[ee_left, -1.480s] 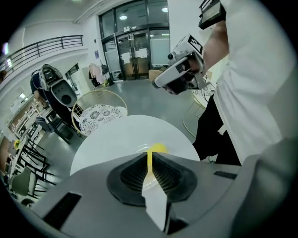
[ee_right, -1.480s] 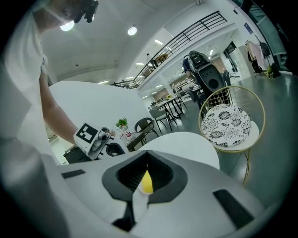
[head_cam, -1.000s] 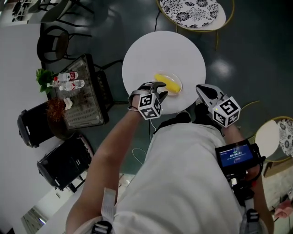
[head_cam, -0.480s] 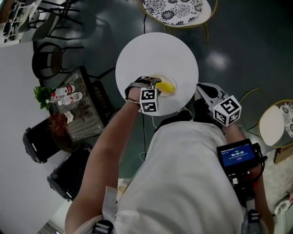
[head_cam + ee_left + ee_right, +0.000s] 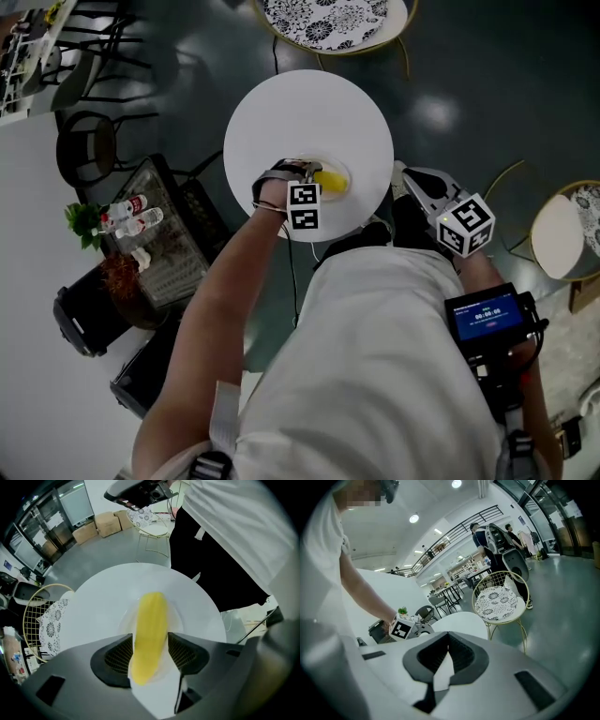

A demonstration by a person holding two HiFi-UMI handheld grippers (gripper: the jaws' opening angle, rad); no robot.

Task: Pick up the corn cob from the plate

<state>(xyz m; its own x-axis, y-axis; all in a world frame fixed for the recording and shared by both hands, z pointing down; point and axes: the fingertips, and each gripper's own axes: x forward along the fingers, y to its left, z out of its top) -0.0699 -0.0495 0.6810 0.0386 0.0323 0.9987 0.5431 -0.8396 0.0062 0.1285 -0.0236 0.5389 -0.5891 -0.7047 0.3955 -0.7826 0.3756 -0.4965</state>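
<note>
Count: 1 corn cob [image 5: 150, 616], 1 plate [image 5: 124, 619], 1 round white desk [image 5: 300, 112], 2 tongs.

Left tongs [image 5: 151, 641]: pointing straight down over the plate, jaws apart and just been opening. The cob sits lengthwise in the gap, one pad either side, close to it. Can't see either pad pressing, so it's released, not grasping.

Cob lies on the plate. The plate is on the desk, on the side nearest the person.

Right tongs [image 5: 448, 639]: clenched, tips together, nothing between them. Held off the desk's edge on the person's right, well apart from the plate, pointing roughly level.

Around the desk: 2 wire-frame chairs with patterned seat pads, one on the far side [image 5: 328, 19] and one off to the right [image 5: 561, 236]. There are 2 bottles [image 5: 127, 214] on a dark side table [image 5: 164, 253] to the left. 1 small lit screen [image 5: 484, 317] is on the person's right forearm.
</note>
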